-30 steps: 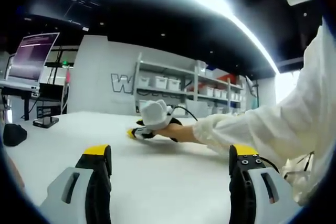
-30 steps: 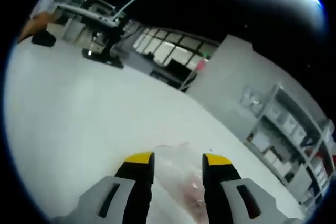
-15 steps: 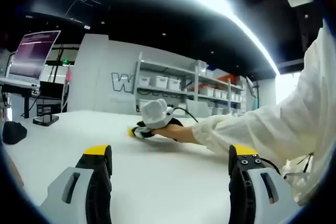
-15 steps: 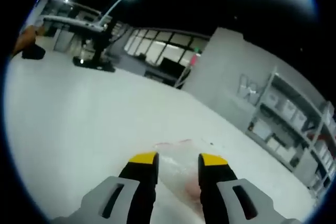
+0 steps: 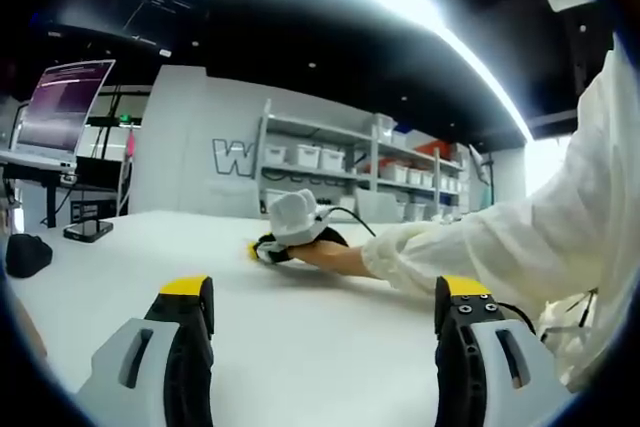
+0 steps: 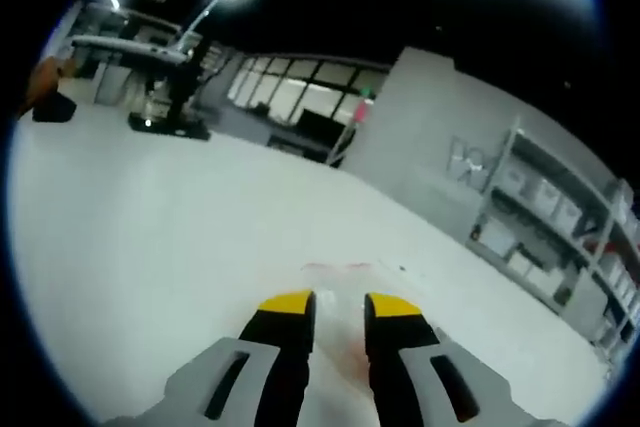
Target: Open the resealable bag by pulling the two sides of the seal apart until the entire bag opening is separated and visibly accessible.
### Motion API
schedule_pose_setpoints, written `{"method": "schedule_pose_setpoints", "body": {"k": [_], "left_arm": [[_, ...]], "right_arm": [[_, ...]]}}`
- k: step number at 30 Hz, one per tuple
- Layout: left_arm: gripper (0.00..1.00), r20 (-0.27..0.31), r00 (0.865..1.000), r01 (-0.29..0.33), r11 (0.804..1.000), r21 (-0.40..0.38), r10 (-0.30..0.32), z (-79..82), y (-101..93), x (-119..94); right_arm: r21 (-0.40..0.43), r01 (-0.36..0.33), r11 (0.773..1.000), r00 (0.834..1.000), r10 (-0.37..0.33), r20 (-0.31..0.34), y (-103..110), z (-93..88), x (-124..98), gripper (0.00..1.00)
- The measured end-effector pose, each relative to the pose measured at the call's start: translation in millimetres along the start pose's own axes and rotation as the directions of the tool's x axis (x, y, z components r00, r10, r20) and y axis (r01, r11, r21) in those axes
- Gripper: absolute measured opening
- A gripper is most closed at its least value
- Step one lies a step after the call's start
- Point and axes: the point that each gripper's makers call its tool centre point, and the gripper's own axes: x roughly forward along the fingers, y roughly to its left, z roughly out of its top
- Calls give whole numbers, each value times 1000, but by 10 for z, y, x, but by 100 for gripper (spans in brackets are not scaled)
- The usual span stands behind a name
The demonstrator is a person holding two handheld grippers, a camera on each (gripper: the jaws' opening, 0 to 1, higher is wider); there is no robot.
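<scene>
We stand at a wide white table (image 5: 300, 347) in a workshop-like room, with a grey wall bearing large letters and a metal shelving rack (image 5: 340, 172) stocked with white bins behind it, and a lit monitor (image 5: 62, 107) on a stand off at the far side. In the left gripper view, our left gripper (image 5: 325, 297) hovers low over the bare tabletop with its yellow-tipped jaws spread wide and nothing between them. Farther along the table, reaching in from the right of that view, a white sleeve (image 5: 500, 247) leads to the hand that grasps our right gripper (image 5: 258, 247), whose yellow tips are pressed down near the surface. A small dark object (image 5: 25, 255) lies on the table at the far left. In the right gripper view, the right gripper (image 6: 338, 304) shows its two jaws drawn close together, with only a narrow gap left between them. The clear resealable bag (image 6: 340, 282) lies flat on the table directly under and just ahead of those tips, its thin reddish seal strip (image 6: 335, 266) visible just beyond them. We cannot tell whether the jaws actually pinch the plastic or merely rest over it. Windows and desks fill the background beyond the table in this view.
</scene>
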Motion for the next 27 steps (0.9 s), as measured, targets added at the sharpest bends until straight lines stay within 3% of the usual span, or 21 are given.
{"method": "schedule_pose_setpoints", "body": {"k": [7,12,15,19,24,27], "left_arm": [[89,-4,1000,1,1000,0,-1,-10,-5,-6],[89,-7,1000,-5,1000,1,5,-14,6,-9],[89,-3,1000,-1,1000,1,1,1,-8,-6],[89,-9,1000,3,1000,2,-3,-14,-29,-2],[88,-18,1000,7,1000,12,-7,-25,-45,0],[88,-16,1000,9,1000,8,-9,-15,-47,-2]], "right_arm": [[-56,13,998,1000,-14,-12,0,-40,22,0],[-60,21,998,999,-23,-27,-7,-58,12,0],[-146,38,989,999,-42,-23,-33,-61,21,0],[-160,32,987,999,-37,-29,-26,-62,38,0],[-290,39,956,999,-45,-16,4,-39,29,0],[-309,41,950,999,-46,-8,0,-22,26,0]]}}
